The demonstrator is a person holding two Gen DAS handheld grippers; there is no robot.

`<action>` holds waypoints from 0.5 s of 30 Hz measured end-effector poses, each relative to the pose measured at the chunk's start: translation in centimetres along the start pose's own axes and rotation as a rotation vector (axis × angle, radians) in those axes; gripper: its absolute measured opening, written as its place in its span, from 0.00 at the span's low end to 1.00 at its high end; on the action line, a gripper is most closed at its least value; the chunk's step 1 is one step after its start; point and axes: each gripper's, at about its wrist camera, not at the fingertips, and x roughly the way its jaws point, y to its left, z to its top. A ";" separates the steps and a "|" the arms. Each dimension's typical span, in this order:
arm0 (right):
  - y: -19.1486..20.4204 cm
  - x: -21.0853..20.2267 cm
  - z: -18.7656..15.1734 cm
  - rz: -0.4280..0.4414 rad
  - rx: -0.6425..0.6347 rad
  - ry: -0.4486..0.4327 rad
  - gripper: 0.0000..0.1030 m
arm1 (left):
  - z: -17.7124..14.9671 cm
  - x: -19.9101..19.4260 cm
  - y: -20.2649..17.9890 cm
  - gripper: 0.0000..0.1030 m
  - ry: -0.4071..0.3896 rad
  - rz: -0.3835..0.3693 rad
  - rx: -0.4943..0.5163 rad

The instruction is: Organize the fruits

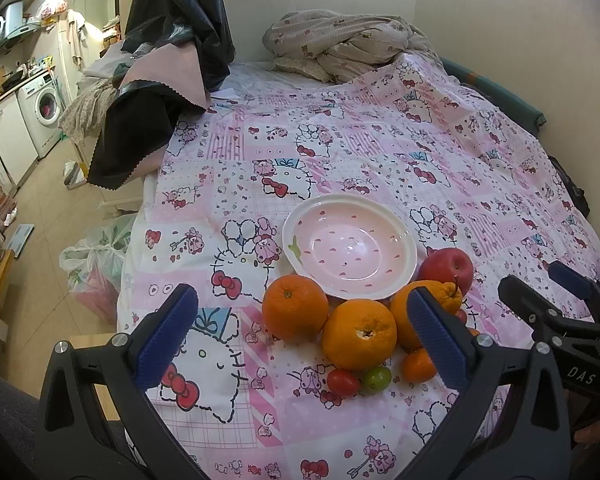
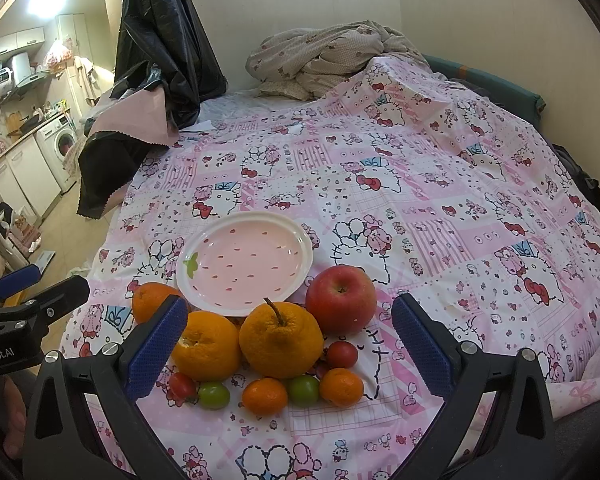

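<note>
An empty pink plate (image 1: 350, 248) (image 2: 246, 262) lies on the bed's Hello Kitty sheet (image 1: 340, 152). In front of it sits a cluster of fruit: three large oranges (image 1: 359, 334) (image 2: 281, 338), a red apple (image 1: 446, 270) (image 2: 341, 299), two small tangerines (image 2: 265, 396), red cherry tomatoes (image 1: 343, 382) (image 2: 341, 354) and green ones (image 1: 377, 379) (image 2: 303, 390). My left gripper (image 1: 300, 336) is open and empty, hovering just before the fruit. My right gripper (image 2: 288, 350) is open and empty, its fingers either side of the cluster. Each gripper shows at the other view's edge.
A crumpled beige blanket (image 2: 324, 60) lies at the bed's far end by the wall. Black and pink cloth (image 1: 160, 92) hangs over the bed's left side. Plastic bags (image 1: 96, 268) sit on the floor at left, with a washing machine (image 1: 42, 110) beyond.
</note>
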 end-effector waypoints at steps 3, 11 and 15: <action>0.0 0.0 0.0 0.000 -0.001 0.000 1.00 | 0.0 0.0 0.0 1.00 0.000 0.001 0.000; 0.0 0.0 0.0 0.001 0.000 -0.001 1.00 | 0.0 0.0 0.0 1.00 0.002 0.000 0.001; 0.0 0.0 0.0 0.001 -0.001 -0.001 1.00 | -0.1 0.1 0.1 1.00 0.005 -0.001 0.000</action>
